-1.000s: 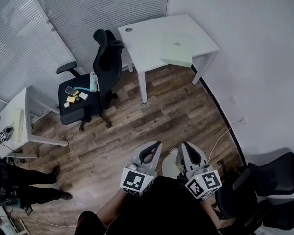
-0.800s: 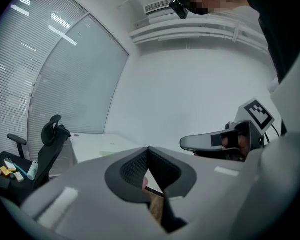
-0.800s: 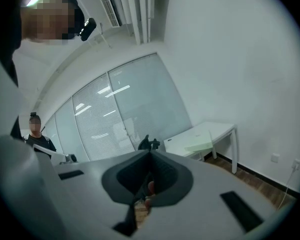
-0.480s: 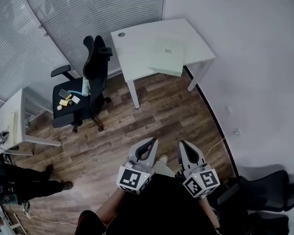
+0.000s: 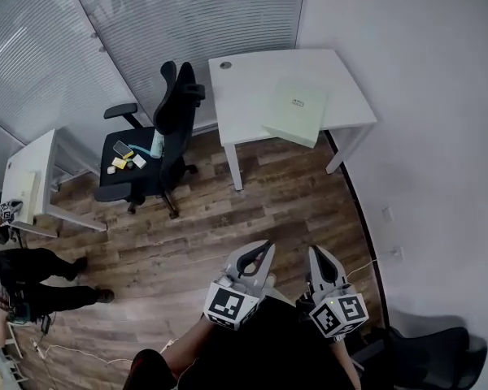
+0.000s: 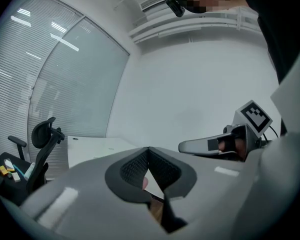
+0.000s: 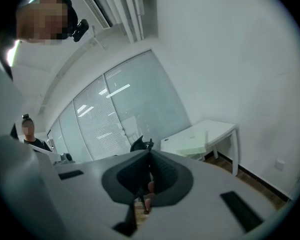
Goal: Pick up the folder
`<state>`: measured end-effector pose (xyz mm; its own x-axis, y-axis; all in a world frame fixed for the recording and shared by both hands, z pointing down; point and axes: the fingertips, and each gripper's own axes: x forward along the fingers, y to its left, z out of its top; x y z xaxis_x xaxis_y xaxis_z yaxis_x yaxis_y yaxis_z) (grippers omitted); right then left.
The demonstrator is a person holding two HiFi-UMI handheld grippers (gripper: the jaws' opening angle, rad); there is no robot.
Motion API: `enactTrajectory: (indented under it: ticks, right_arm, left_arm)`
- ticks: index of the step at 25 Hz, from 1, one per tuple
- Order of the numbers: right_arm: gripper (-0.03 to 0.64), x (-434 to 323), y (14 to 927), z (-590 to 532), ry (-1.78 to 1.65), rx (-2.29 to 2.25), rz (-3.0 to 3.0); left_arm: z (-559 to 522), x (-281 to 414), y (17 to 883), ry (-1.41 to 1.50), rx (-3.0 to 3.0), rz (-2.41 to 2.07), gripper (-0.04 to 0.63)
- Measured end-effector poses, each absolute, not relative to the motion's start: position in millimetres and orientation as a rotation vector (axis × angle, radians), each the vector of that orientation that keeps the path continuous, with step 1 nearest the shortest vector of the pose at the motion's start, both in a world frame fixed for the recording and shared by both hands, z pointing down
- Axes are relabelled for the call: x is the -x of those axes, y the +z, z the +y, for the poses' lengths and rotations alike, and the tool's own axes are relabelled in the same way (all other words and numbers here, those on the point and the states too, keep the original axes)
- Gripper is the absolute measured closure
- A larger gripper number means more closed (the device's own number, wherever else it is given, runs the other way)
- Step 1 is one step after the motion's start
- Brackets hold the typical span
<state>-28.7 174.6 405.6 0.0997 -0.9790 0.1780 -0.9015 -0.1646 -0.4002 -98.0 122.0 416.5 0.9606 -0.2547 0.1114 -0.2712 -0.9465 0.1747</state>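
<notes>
Head view: compared with a second ago, the white desk (image 5: 252, 80) sits further right in frame, and the left gripper (image 5: 263, 249) and right gripper (image 5: 317, 254) sit lower. The pale green folder (image 5: 295, 112) lies on the desk and overhangs its front edge. Bare wooden floor (image 5: 252, 210) lies open between us.

Left gripper view: jaws pressed together, empty.

Right gripper view: jaws pressed together, empty, with the folder well ahead.

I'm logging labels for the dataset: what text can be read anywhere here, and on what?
No readable text anywhere.
Folder on the white desk: one small dark mark, too small to read.
Left gripper and right gripper, marker cubes: black-and-white square patterns, no words.
Items on the office chair: too small to tell.
</notes>
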Motion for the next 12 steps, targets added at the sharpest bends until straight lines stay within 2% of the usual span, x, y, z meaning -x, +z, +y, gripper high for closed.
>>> enactTrajectory:
  ticks: [12]
  right_arm:
    - [0.617, 10.0, 420.4, 146.4, -0.707, 2.093, 1.938]
  left_arm:
    - [101.5, 89.2, 426.4, 0.103, -2.868, -0.508, 0.591]
